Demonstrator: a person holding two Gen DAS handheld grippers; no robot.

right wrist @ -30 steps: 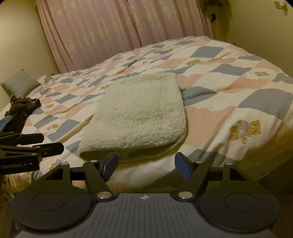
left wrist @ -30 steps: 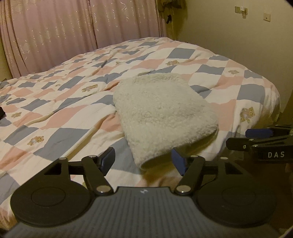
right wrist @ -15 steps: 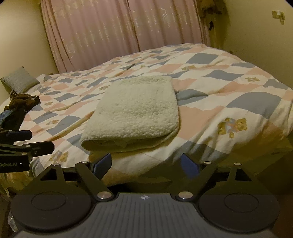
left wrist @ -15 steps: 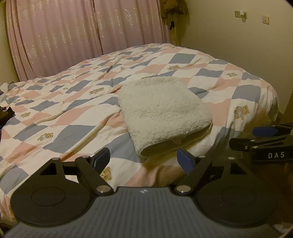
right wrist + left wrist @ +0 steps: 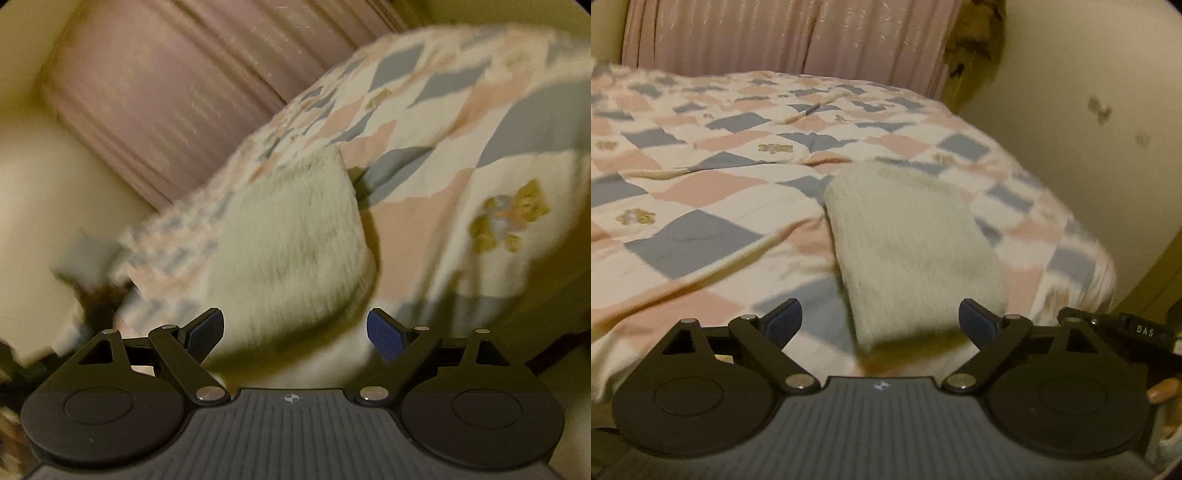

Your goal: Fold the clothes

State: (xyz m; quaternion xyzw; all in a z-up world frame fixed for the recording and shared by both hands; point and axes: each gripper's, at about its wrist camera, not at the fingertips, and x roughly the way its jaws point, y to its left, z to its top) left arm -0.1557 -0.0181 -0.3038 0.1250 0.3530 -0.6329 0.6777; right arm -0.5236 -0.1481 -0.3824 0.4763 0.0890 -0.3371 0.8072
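Both views have swung and blurred, the right claw (image 5: pixel 295 332) now tilted toward the curtain (image 5: pixel 177 96).

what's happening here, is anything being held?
No. A person holds a gripper in each hand in front of a bed with a checked quilt. A cream fleece garment lies on it, folded into a neat block near the edge. The left gripper and the right gripper are both open, empty, and short of the garment. Both views are blurred, the right one tilted, so the rigs look to be moving. Judging by the block, the fold appears finished.
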